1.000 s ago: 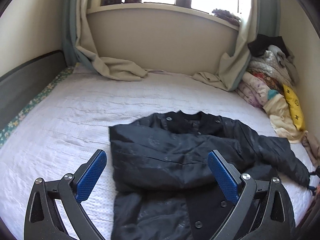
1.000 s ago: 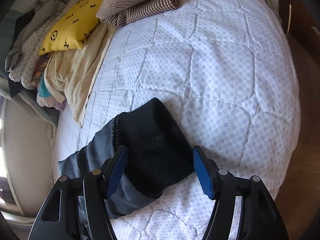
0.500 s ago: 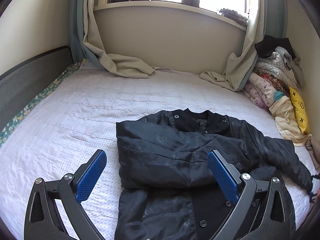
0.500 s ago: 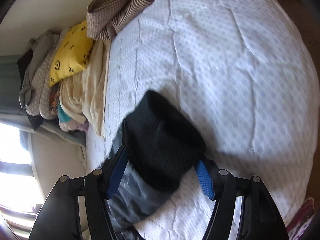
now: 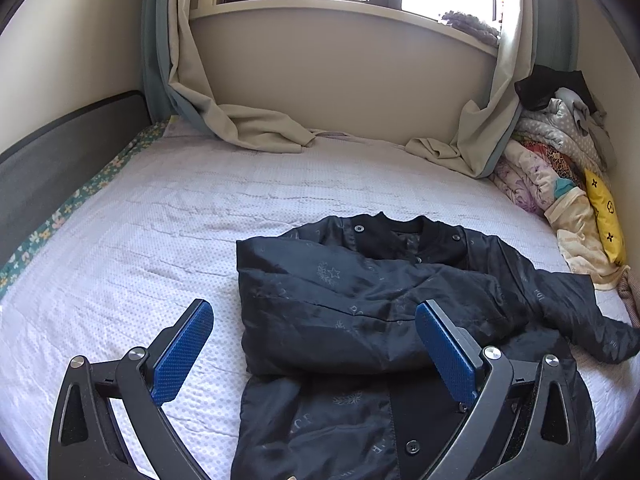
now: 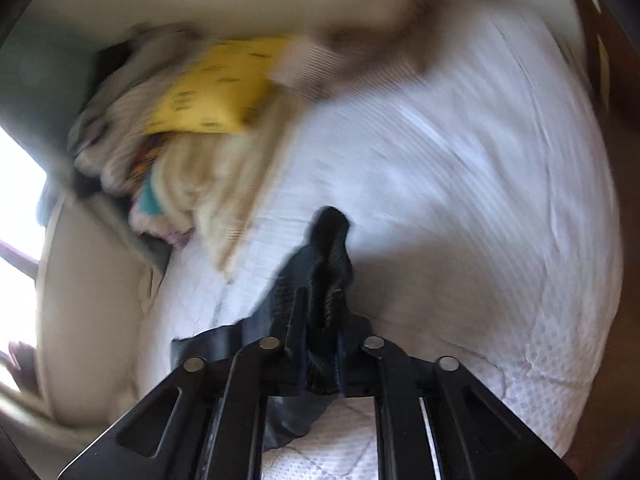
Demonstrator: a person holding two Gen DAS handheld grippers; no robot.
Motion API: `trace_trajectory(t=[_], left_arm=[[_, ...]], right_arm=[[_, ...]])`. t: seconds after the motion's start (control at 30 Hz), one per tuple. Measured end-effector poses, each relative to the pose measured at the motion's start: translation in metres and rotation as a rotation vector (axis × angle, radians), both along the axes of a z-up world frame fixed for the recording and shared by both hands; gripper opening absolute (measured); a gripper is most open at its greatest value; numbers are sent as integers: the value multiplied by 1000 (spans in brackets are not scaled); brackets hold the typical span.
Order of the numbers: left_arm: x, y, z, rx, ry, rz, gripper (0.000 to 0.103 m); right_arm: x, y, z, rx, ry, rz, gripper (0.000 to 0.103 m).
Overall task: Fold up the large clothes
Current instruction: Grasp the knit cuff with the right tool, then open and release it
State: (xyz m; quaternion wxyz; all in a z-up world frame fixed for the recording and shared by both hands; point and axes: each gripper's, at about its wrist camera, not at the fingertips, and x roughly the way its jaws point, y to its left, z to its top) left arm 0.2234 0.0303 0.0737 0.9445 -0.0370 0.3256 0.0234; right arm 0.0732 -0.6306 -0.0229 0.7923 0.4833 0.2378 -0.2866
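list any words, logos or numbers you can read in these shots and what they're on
"PO": pale print on the black jacket, one near the chest fold, one on the right sleeve; the letters after it are lost in creases.
Letters on the jacket's lower front: too distorted to read.
Black symbols on the yellow pillow: marks, not words.
Right wrist view: motion-blurred, nothing legible.

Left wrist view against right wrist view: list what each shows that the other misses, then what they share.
Only the left wrist view shows the whole black snap-button jacket with one sleeve folded across its front, the open left gripper above it, and the beige curtains.

Only the right wrist view shows the right gripper shut on the black knit cuff, blurred by motion.

Both show the white dotted quilt and the yellow patterned pillow.
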Motion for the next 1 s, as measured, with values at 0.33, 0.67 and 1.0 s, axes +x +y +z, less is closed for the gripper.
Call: trace_trajectory(t=[0.33,0.67,1.0], left_arm=[[2,-12,-15,50,42,-25,102],[7,-22,-29,57,85,-60,102],[17,-17,-45,-60,178,-114,102]], right_arm=[[95,168,98,-348,-174,528,5],[155,382,48,-412,-107,1165,5],[164,464,-17,-315,87,1409,29]])
